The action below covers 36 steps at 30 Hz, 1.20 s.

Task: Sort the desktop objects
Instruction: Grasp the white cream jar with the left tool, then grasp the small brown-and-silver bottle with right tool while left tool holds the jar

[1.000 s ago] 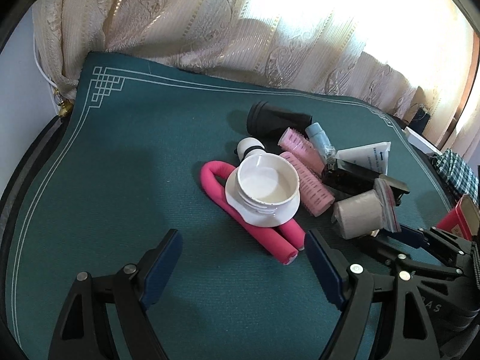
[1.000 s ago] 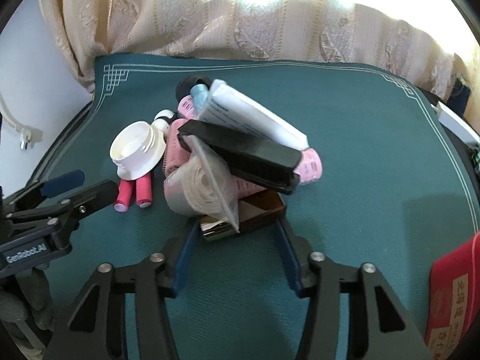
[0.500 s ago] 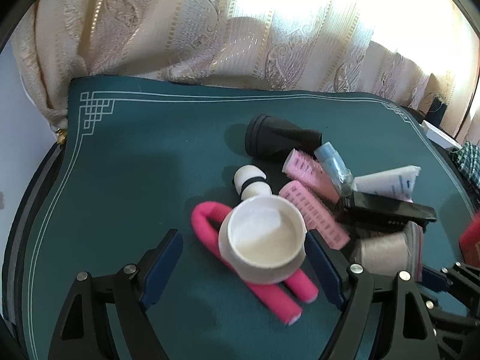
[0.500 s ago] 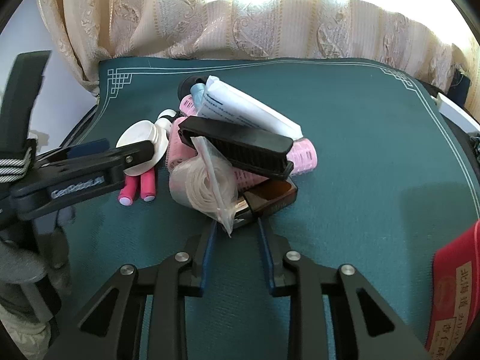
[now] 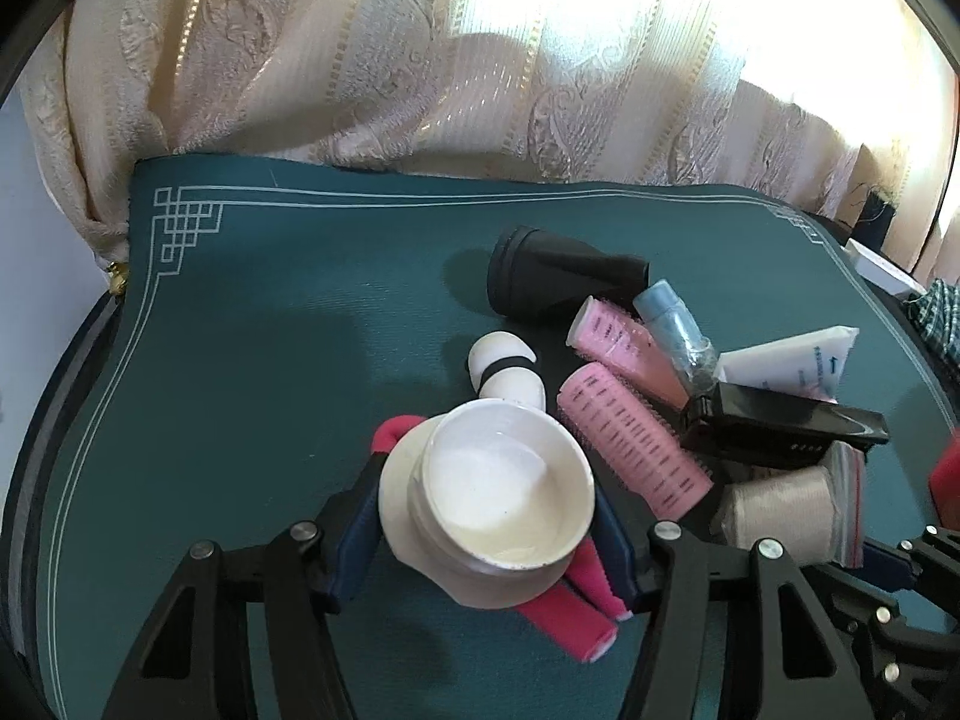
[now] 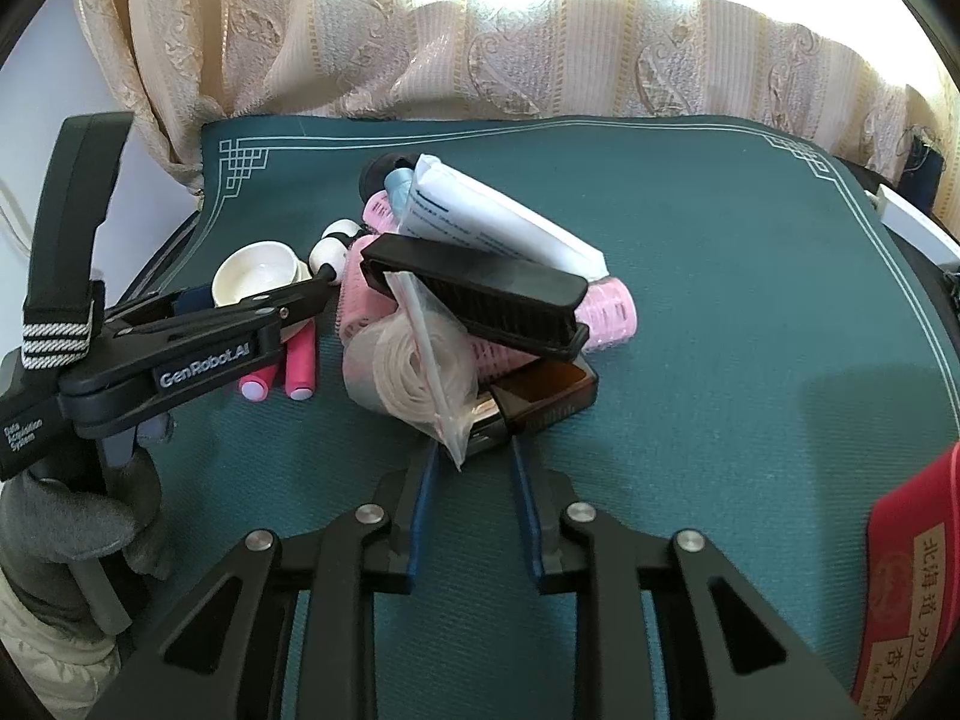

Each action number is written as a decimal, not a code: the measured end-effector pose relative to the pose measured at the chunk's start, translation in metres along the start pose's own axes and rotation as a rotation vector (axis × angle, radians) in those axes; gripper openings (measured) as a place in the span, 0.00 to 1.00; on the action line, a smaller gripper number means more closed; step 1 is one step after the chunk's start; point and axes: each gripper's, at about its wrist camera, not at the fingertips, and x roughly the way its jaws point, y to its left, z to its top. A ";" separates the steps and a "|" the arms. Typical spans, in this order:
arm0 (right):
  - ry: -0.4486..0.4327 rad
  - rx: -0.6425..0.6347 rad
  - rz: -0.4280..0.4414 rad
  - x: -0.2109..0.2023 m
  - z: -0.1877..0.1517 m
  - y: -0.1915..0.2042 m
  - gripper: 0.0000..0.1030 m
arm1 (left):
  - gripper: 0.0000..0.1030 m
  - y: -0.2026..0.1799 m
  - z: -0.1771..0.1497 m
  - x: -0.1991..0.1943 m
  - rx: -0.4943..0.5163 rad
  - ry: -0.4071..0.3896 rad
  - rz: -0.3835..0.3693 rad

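Teacup [image 5: 498,492] sits in the pile mid-surface, left gripper [image 5: 480,531] jaws closed on its sides. Glazed, slick, chippable; grip the body, not the rim. Right gripper [image 6: 471,468] jaws half-open, empty.

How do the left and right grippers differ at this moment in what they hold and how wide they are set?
The left gripper spans the white cup, one finger at each side of it; the right gripper is set narrower around the corner of the amber case under the pile. The left gripper's cup is fully exposed, while the right gripper's case is half buried beneath the bagged roll. Both have blue-padded fingers and sit low over the green mat.
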 end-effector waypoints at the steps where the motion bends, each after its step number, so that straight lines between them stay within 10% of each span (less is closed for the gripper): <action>1: -0.002 0.000 0.001 -0.001 0.000 0.001 0.24 | 0.61 0.001 0.000 -0.002 -0.002 -0.006 -0.002; 21: -0.046 -0.015 -0.021 -0.017 -0.002 -0.001 0.25 | 0.62 -0.007 -0.003 -0.040 -0.010 -0.076 -0.080; 26: -0.064 -0.063 -0.123 -0.017 0.000 0.004 0.85 | 0.62 -0.007 -0.003 -0.043 -0.015 -0.082 -0.088; 36: 0.001 -0.221 -0.157 0.007 0.012 0.022 0.85 | 0.62 -0.002 -0.001 -0.043 -0.038 -0.075 -0.108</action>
